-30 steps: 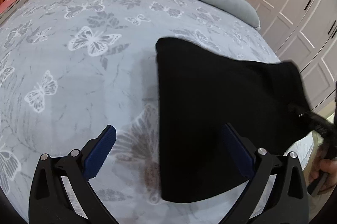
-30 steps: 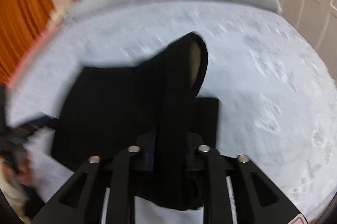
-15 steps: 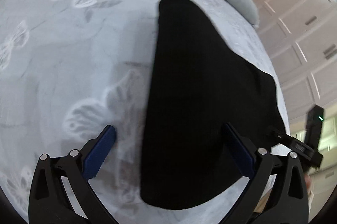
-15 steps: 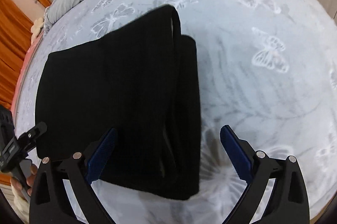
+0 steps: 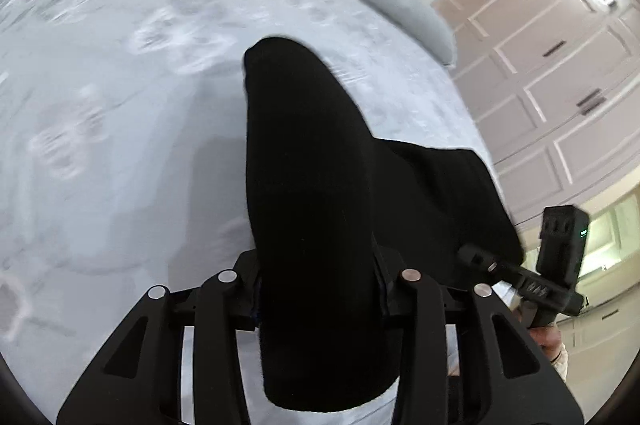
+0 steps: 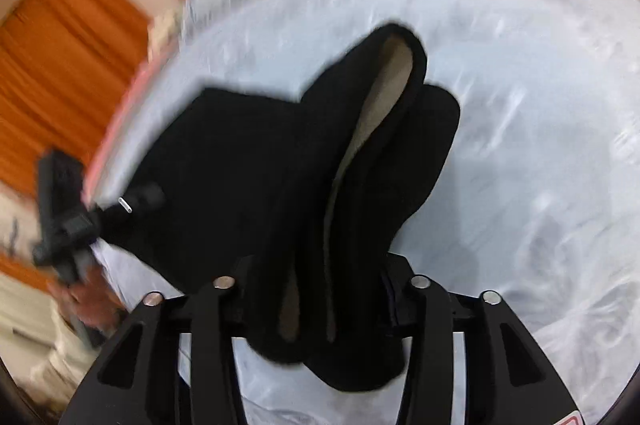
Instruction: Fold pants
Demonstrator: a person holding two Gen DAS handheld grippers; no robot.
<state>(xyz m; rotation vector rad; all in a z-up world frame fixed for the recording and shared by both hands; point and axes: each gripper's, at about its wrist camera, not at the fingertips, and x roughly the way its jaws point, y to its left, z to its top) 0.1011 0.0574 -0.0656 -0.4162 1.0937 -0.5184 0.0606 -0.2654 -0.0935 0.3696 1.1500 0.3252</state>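
The black pants (image 5: 312, 185) are already doubled into a compact stack of several layers and lie on the bed (image 5: 120, 129), near its foot edge and toward the corner closest to the white wardrobe (image 5: 552, 73). Both near corners of the stack are raised off the sheet, so a further fold looks to be under way, not finished; the far end of the stack rests on the bed.

The left hand-held gripper (image 5: 316, 289) has a thick bundle of the cloth between its jaws, which are closing on it. The right hand-held gripper (image 6: 316, 301) likewise has the other near corner between its jaws, closing, with the pale lining (image 6: 384, 97) of the pants showing where the layers gape.

What seems left: carrying these corners over toward the far end, laying them down, and smoothing the result.

No container appears in either view; nothing is inside anything. Motion blur hides finer detail on the sheet.
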